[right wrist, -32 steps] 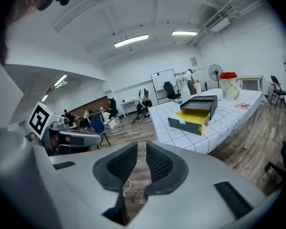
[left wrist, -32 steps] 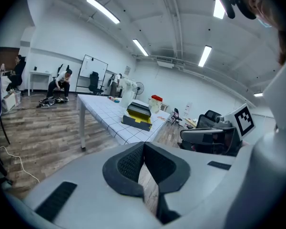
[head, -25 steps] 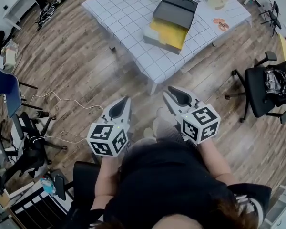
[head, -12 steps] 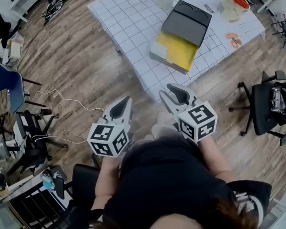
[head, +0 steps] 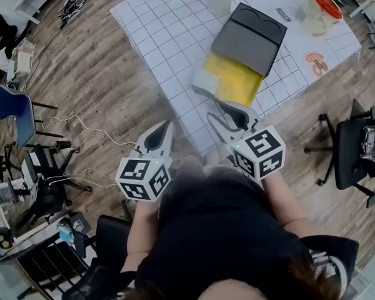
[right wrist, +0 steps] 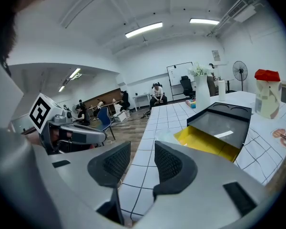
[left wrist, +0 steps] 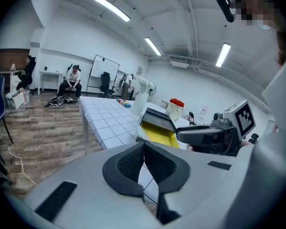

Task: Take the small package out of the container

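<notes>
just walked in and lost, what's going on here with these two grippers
A person stands at the gridded table with a gripper in each hand. The open container, yellow inside with a dark lid, lies ahead, untouched. The left gripper is shut. The right gripper has just been opening its jaws. Both are empty.

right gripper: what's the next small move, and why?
Probably ease the right gripper forward over the table edge toward the open yellow container. Its jaws have just been opening, nothing is between them, and it hangs short of the container. I can't make out the package inside yet.
</notes>
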Action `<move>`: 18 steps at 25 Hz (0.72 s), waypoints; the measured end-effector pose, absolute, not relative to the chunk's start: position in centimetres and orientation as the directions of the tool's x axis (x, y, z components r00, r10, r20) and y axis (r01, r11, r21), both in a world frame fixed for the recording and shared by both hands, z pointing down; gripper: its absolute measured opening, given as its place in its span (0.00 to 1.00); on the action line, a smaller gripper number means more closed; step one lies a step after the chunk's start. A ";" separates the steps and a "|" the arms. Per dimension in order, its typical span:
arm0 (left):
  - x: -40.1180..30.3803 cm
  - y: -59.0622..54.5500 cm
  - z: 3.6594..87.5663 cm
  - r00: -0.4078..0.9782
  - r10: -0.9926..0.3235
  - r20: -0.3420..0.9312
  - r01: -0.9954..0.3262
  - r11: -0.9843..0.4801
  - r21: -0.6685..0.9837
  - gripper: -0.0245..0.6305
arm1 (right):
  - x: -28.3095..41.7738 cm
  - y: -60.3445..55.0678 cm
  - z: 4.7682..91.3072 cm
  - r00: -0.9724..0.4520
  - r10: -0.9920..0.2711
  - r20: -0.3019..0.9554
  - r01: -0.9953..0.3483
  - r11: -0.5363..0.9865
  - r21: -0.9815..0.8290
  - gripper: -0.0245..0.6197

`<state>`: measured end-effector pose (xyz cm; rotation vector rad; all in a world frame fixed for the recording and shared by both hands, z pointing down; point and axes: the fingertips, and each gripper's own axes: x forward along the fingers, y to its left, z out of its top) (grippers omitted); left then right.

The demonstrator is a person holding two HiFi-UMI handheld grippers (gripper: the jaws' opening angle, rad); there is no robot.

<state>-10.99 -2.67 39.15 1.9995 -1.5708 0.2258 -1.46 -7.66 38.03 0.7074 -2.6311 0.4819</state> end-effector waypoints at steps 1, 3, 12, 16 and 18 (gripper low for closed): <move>-11.1 -3.1 39.2 0.290 -0.833 0.472 -0.933 -0.137 0.332 0.08 | -1.7 -8.2 38.3 -0.804 -0.400 0.440 -0.531 0.816 -0.227 0.29; -11.6 -4.0 39.3 0.286 -0.831 0.477 -0.935 -0.134 0.328 0.08 | -2.2 -8.9 38.7 -0.802 -0.388 0.454 -0.525 0.820 -0.227 0.30; -13.7 -9.9 40.8 0.372 -0.796 0.477 -0.909 -0.209 0.360 0.08 | -5.0 -13.1 40.3 -0.745 -0.412 0.525 -0.573 0.797 -0.189 0.36; -14.9 -12.7 41.3 0.429 -0.762 0.484 -0.890 -0.267 0.369 0.08 | -6.6 -14.6 41.4 -0.709 -0.418 0.567 -0.606 0.773 -0.188 0.37; -15.5 -14.1 41.7 0.454 -0.746 0.487 -0.880 -0.287 0.380 0.08 | -7.1 -15.6 42.1 -0.687 -0.422 0.591 -0.620 0.765 -0.175 0.38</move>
